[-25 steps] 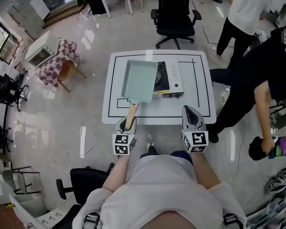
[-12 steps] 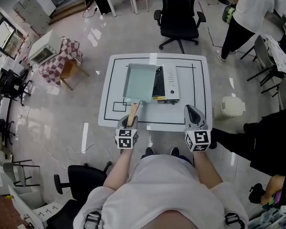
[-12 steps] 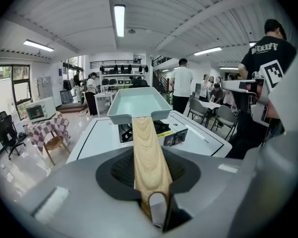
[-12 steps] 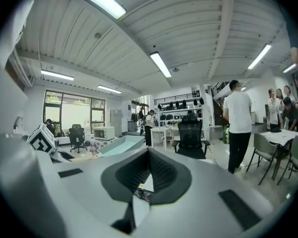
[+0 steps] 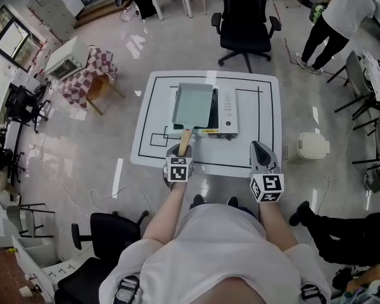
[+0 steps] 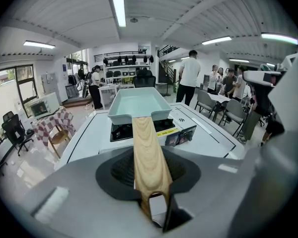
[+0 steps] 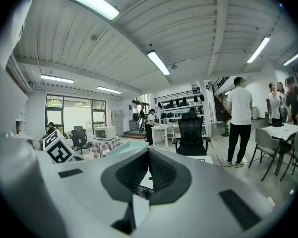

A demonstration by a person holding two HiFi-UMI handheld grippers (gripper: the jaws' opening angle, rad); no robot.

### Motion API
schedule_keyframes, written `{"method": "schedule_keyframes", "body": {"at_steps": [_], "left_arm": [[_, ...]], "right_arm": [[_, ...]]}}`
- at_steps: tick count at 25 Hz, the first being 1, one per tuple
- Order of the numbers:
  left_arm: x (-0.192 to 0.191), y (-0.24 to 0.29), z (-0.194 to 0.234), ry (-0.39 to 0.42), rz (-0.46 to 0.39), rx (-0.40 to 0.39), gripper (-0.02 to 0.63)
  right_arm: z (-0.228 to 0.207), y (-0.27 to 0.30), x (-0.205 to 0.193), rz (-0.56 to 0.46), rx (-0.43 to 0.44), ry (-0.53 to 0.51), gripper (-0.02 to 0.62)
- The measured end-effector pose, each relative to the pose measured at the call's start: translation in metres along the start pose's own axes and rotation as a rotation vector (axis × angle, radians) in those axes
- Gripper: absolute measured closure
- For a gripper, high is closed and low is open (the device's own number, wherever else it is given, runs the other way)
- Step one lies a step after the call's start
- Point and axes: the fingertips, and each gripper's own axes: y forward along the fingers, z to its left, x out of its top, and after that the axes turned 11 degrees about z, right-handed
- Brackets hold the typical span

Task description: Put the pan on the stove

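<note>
A pale teal rectangular pan (image 5: 194, 103) with a wooden handle (image 5: 185, 141) lies over the left burner side of the white portable stove (image 5: 227, 104) on the white table (image 5: 266, 122). I cannot tell whether it rests on the burner or hovers just above it. My left gripper (image 5: 180, 154) is shut on the end of the handle (image 6: 146, 157), and the pan (image 6: 136, 103) stretches ahead over the stove (image 6: 173, 128). My right gripper (image 5: 260, 152) hangs at the table's near edge, right of the stove, its jaws together with nothing in them (image 7: 149, 157).
A black office chair (image 5: 244, 14) stands at the table's far side. Left of the table is a checkered seat (image 5: 92, 68), and a white bin (image 5: 310, 145) sits to its right. A person (image 5: 339, 8) walks at the back right. Another black chair (image 5: 107, 233) is behind me on the left.
The pan has travelled right, from the table left of the stove to over the burner, with my left gripper holding its handle. The people at the right have moved away.
</note>
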Motion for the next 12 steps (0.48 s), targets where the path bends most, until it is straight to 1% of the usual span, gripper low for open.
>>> {"method": "schedule_keyframes", "body": {"at_steps": [4,12], "left_arm": [[0.003,0.01,0.001,-0.004,0.022,0.02,0.5],[0.007,0.026,0.004,-0.042,0.085,0.054,0.499]], "right_arm": [[-0.005,0.001,-0.006,0.008,0.005,0.007,0.588],[-0.009,0.002,-0.013,0.022,0.021,0.017,0.588]]}}
